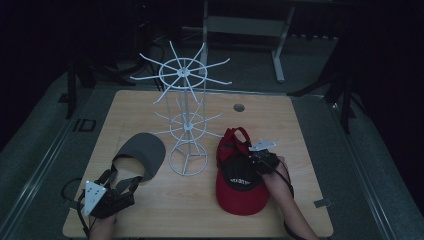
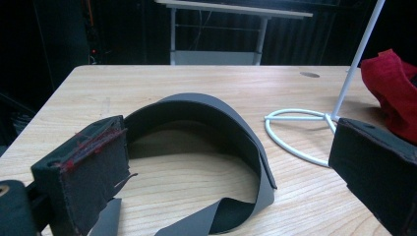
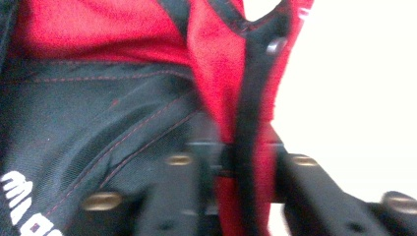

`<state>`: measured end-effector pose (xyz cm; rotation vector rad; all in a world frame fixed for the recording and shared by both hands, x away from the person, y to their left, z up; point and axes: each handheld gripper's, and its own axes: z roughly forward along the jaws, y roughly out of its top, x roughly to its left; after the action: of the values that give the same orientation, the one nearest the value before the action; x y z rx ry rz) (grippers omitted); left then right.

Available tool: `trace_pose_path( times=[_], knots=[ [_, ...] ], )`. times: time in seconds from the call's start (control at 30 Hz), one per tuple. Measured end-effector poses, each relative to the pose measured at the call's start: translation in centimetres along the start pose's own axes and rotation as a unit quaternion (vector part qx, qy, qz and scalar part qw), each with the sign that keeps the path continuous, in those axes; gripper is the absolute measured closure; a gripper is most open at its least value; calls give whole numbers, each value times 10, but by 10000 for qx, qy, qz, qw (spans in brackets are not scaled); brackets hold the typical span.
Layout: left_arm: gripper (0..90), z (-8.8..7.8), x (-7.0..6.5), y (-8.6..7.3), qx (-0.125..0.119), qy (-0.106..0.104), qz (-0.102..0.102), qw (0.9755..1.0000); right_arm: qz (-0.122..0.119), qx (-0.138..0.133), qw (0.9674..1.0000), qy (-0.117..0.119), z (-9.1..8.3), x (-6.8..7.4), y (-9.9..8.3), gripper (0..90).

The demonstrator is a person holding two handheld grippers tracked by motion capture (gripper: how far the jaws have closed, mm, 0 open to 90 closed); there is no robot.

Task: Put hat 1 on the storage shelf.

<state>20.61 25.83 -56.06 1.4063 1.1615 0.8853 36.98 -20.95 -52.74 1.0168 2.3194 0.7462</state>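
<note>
On table right: right gripper pinching red cap edge; left gripper spread around grey visor

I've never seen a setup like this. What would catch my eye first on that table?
Probably the tall white wire rack standing mid-table, its bare prongs fanning out like wheel spokes. Right of its base lies a red and black cap, with the right gripper shut on the cap's edge. To the left lies a grey visor, and the left gripper is open just before it.
</note>
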Motion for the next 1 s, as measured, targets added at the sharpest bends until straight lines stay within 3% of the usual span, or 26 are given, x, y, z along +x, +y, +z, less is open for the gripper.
trace_pose_path(
  times=[0.53, 0.87, 1.0],
  knots=[
    [21, 0, 0, 0, -2, 10, -29, 10000, 252, -616, 9976, -179, -39, -6, 11, 852],
    [21, 0, 2, -1, -48, -41, -165, 9998, 303, -1074, 9935, -201, -73, -6, 23, 853],
    [21, 0, 2, 0, -34, -39, -100, 9999, 338, -1210, 9918, -215, -84, -6, 27, 853]
  ],
)
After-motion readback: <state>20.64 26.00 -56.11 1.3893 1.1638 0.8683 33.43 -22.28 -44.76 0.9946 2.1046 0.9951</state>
